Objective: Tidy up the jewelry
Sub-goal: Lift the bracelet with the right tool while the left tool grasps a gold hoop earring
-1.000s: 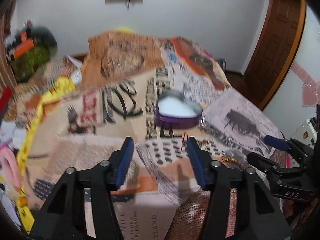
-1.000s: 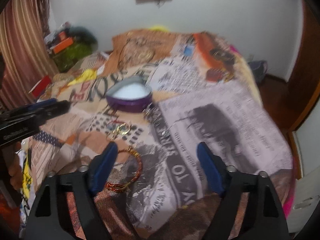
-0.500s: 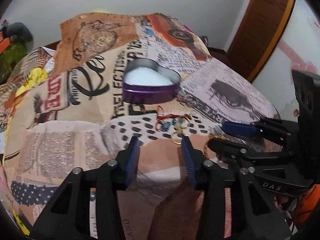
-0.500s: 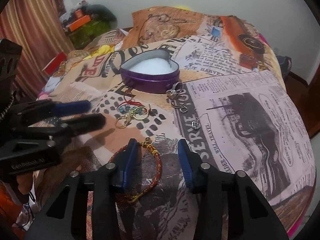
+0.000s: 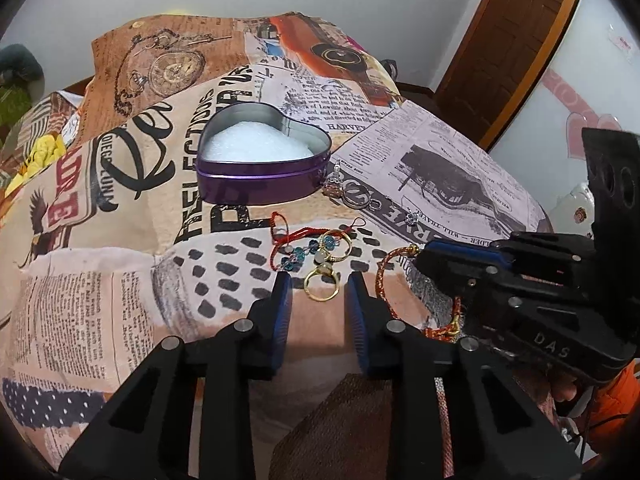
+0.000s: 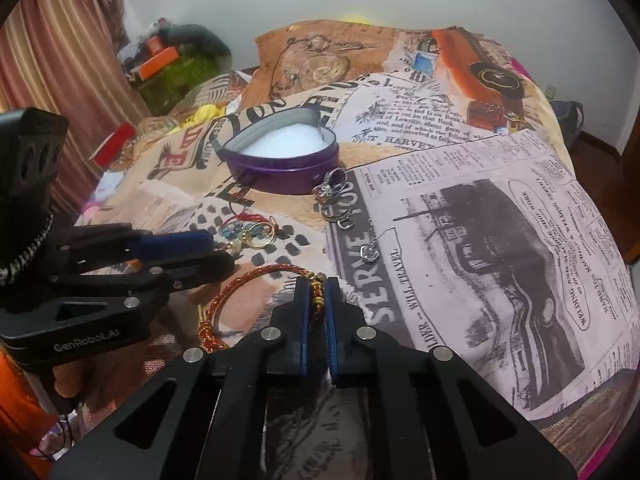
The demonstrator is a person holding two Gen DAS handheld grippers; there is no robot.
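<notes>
1. The right claw (image 6: 316, 300) has just closed on the red-and-gold bracelet (image 6: 256, 276) at its beaded clasp, a firm spot to lift from the bed (image 6: 480, 216).
2. The left claw (image 5: 318, 280), narrowing but empty, straddles the gold ring (image 5: 320, 286).
3. The open heart tin (image 5: 262, 160) sits near, likely the destination.

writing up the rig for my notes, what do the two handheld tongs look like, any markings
Both are black plastic, with angular open-frame arms, silver rivets at the pivots and blue ribbed pads inside the fingers. The left tongs carry "GenRobot.AI" in white along one side; the right tongs show raised "DAS" lettering. Something orange, maybe a sleeve, shows behind each.
</notes>
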